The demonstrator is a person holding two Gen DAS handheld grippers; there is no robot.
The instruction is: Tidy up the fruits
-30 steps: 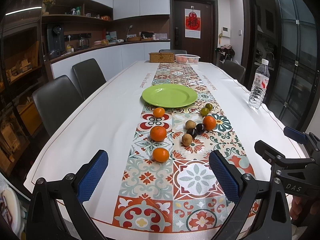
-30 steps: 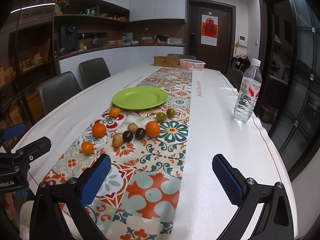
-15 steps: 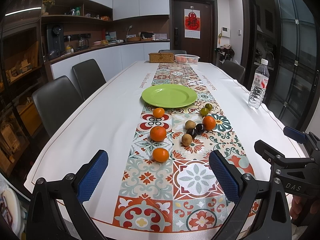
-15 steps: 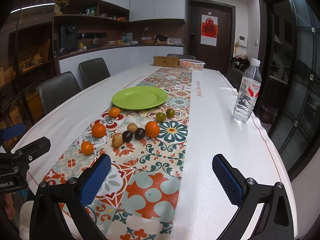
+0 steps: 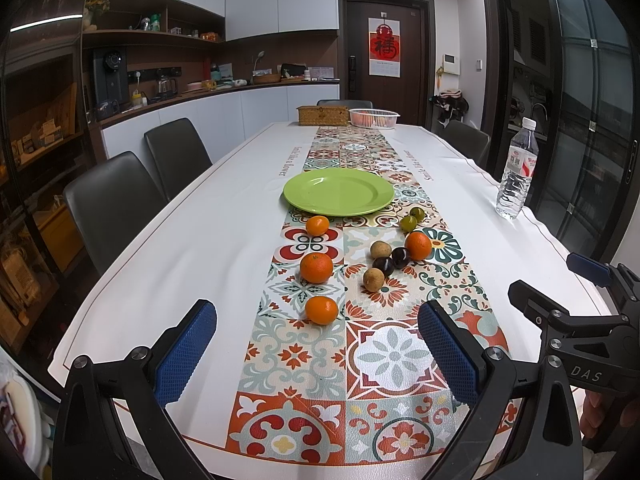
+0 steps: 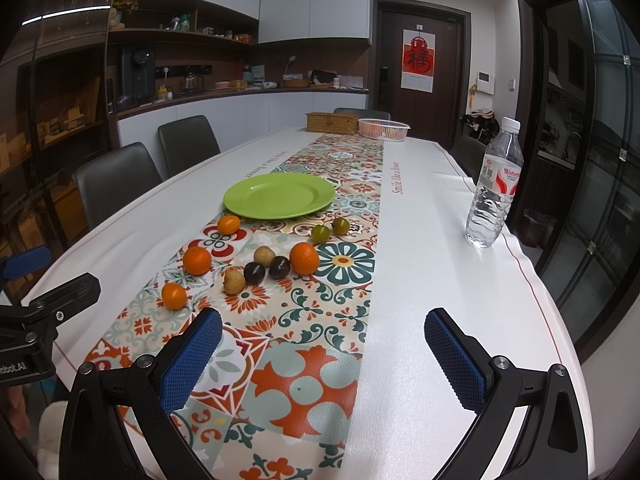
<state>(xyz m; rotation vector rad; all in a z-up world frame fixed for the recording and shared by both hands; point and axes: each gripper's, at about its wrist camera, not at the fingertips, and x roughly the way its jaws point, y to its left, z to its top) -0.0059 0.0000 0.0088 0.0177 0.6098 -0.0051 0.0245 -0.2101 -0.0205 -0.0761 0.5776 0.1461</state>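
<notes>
A green plate lies empty on the patterned runner. In front of it are scattered fruits: several oranges, the nearest, two brown fruits, two dark plums and two small green fruits. My left gripper hovers open over the near table end, just short of the nearest orange. My right gripper stands open further right, nothing between its fingers. Each gripper shows at the edge of the other's view.
A water bottle stands near the table's right edge. A wicker box and a white basket sit at the far end. Dark chairs line the left side. A hand shows at lower right.
</notes>
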